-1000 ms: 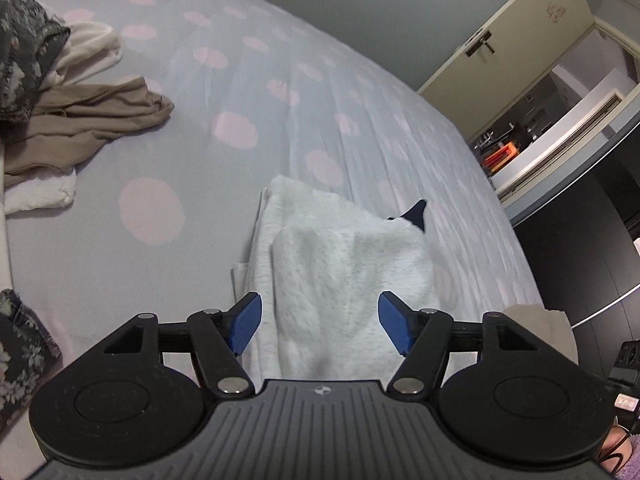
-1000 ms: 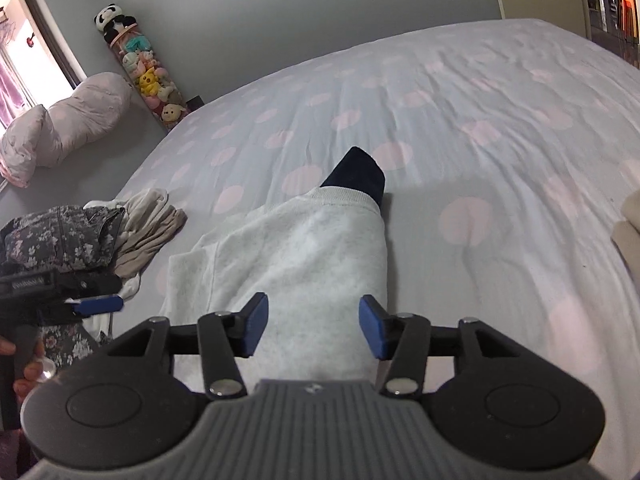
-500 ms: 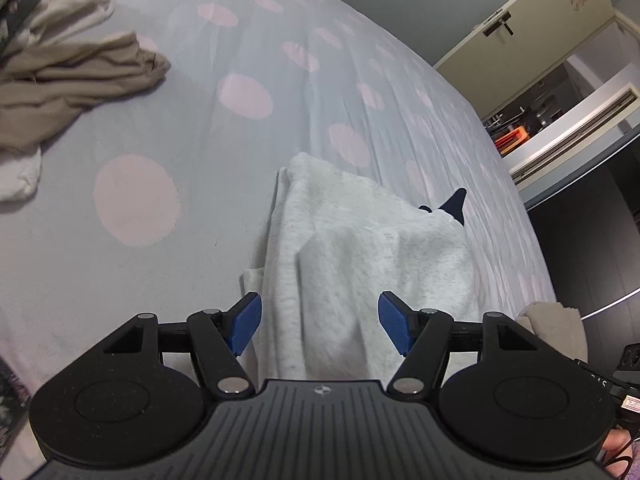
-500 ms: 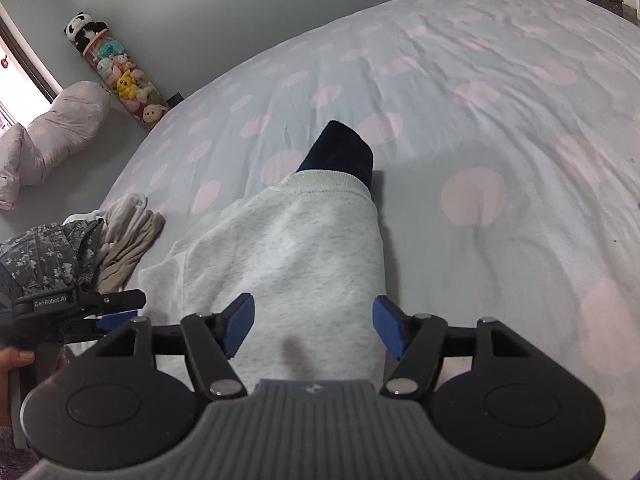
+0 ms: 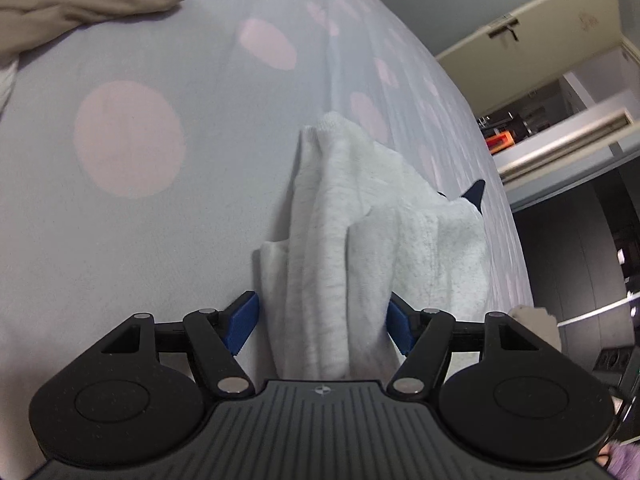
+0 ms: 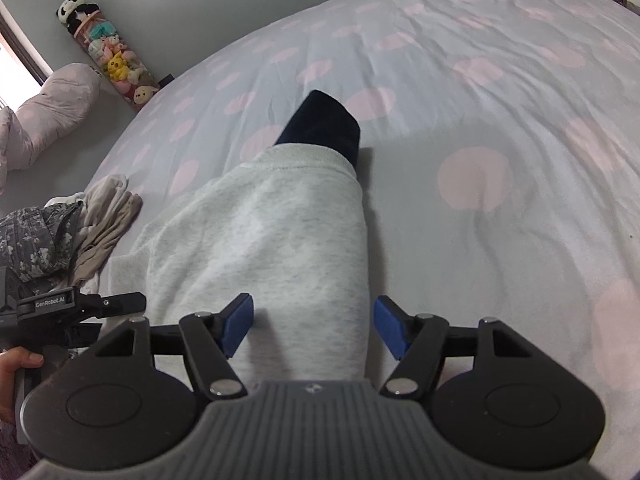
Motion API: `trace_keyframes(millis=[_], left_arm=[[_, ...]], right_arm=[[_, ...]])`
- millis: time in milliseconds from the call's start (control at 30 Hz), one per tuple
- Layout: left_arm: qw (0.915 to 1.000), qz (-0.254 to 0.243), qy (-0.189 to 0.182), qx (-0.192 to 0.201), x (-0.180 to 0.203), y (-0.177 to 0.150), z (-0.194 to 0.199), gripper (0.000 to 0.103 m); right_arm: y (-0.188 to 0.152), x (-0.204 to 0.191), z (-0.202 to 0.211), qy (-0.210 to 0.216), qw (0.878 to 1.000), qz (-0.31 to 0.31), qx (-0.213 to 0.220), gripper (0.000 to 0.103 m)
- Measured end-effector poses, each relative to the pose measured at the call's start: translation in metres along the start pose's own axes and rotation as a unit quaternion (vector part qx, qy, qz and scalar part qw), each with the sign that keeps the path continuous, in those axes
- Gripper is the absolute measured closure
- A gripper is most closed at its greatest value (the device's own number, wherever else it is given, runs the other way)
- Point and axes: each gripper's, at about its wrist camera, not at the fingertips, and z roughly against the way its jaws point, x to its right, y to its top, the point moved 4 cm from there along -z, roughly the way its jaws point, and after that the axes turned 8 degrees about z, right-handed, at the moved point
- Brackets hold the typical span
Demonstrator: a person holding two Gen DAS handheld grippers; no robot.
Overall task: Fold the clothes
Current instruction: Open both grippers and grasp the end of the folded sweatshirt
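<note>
Left wrist view: left gripper [image 5: 322,322] spread wide, blue pads straddling near edge of grey sweatshirt [image 5: 360,240] bunched on dotted bedspread [image 5: 132,220]. Right gripper [image 6: 314,326] likewise spread, nothing pinched, over same garment's near end, navy cuff [image 6: 320,128] poking out far side. Likely mid-fold, lining up a grab; next calls for closing both on near edge. Beige clothes [image 6: 108,220] aside.

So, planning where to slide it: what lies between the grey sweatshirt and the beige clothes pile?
Bare polka-dot bedsheet separates the grey fleece sweatshirt from the beige clothes pile, in the left wrist view.
</note>
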Motion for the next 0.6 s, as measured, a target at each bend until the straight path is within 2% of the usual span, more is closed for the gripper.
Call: trace_keyframes(millis=[233, 433, 600], left_arm=[[0.9996, 0.004, -0.029, 0.001, -0.005, 0.005, -0.007, 0.041], [0.9986, 0.006, -0.052, 0.002, -0.008, 0.01, -0.012, 0.049], [0.9983, 0.012, -0.058, 0.003, -0.006, 0.014, -0.018, 0.056]], right_arm=[[0.011, 0.023, -0.01, 0.005, 0.999, -0.042, -0.009, 0.033], [0.023, 0.045, -0.03, 0.048, 0.993, -0.109, -0.02, 0.034], [0.025, 0.051, -0.047, 0.078, 0.988, -0.129, -0.033, 0.035]])
